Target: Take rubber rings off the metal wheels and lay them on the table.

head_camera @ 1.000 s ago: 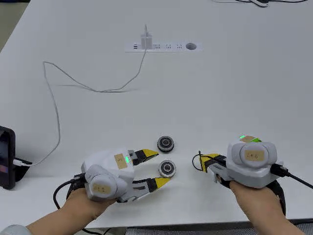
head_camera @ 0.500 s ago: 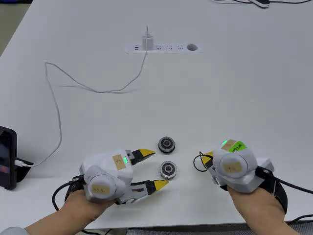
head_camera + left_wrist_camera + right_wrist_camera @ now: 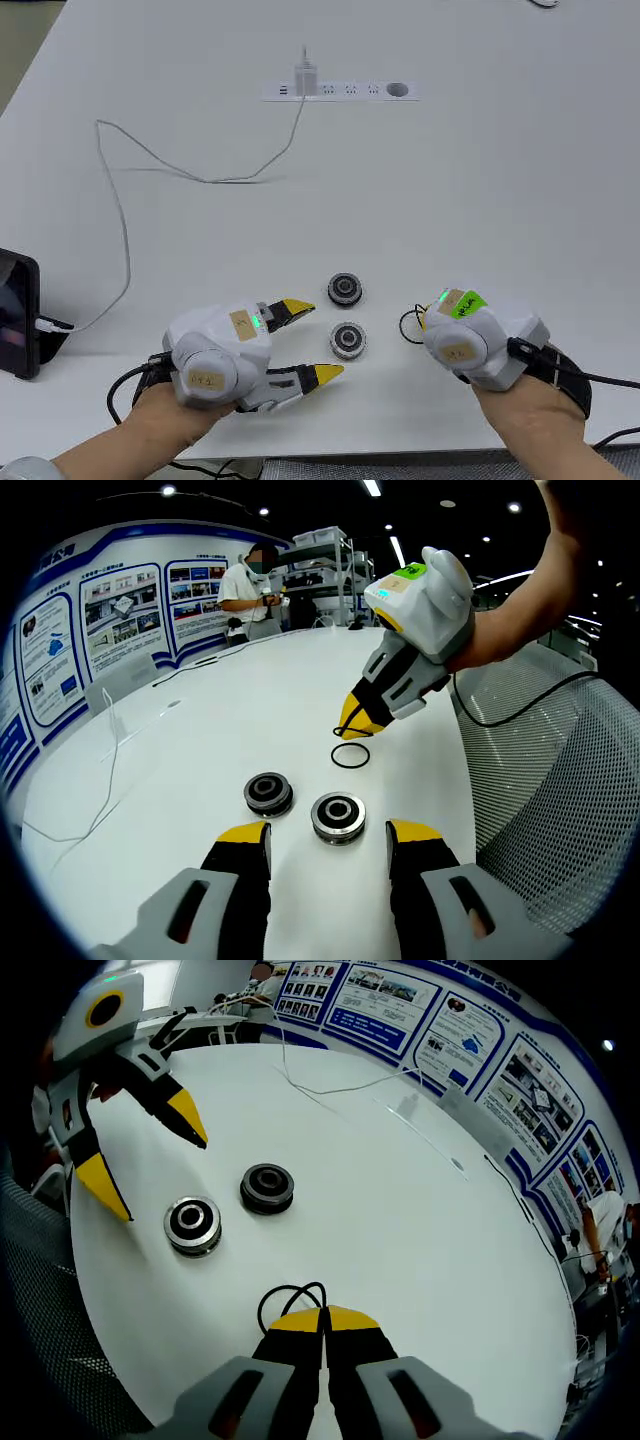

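Two small metal wheels sit near the table's front edge. The far wheel has a dark rim. The near wheel shows bare silver. My left gripper is open, its yellow tips on either side of the near wheel and short of it. Right of the wheels, my right gripper is shut on a thin black rubber ring, low over the table. Another black ring lies flat just below it.
A white power strip lies at the back, with a plugged charger and a white cable running to a phone at the left edge. A mesh chair stands at the table's front edge.
My right gripper has rolled over and dropped slightly toward the table, still shut on the ring. The left gripper and both wheels have stayed put.
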Demonstrator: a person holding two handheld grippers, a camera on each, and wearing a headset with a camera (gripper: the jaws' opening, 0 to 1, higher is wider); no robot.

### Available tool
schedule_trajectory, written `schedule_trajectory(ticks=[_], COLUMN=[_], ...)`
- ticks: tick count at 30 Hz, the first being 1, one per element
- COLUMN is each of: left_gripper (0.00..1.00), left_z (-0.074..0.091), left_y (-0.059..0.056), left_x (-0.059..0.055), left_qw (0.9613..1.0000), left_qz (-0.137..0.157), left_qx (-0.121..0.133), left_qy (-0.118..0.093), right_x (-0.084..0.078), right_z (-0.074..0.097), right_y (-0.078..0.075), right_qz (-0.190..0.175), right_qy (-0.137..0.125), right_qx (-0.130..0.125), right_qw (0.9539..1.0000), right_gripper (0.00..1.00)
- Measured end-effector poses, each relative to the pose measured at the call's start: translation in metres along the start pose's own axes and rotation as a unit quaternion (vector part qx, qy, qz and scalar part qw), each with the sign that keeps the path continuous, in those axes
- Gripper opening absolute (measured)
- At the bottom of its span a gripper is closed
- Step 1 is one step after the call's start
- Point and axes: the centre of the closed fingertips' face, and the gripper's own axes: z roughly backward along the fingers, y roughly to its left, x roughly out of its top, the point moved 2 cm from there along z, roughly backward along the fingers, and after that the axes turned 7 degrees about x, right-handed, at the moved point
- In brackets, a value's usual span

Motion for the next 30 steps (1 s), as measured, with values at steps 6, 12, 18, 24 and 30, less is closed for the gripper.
schedule_trajectory(ticks=[6,12,18,24,30], left_gripper=[0.47,0.47,0.47,0.46,0.43], left_z=[-0.001,-0.001,-0.001,0.0,0.0], left_y=[0.001,0.001,0.003,0.005,0.008], left_x=[0.0,0.001,0.0,-0.001,0.003], left_qw=[1.0,1.0,1.0,1.0,0.9999], left_qz=[0.0,0.0,0.001,0.003,0.003], left_qx=[-0.001,-0.001,0.001,0.005,0.011], left_qy=[0.0,0.0,0.001,0.002,0.0], right_x=[0.001,0.0,0.007,0.016,0.024], right_z=[-0.001,0.001,0.007,0.009,0.008], right_y=[0.0,0.002,0.006,0.011,0.017], right_qz=[-0.007,-0.016,-0.037,-0.057,-0.092], right_qy=[-0.004,-0.008,-0.026,-0.046,-0.066], right_qx=[0.005,0.009,0.011,0.019,0.032], right_qw=[1.0,0.9998,0.9989,0.9971,0.993], right_gripper=[0.06,0.06,0.07,0.07,0.07])
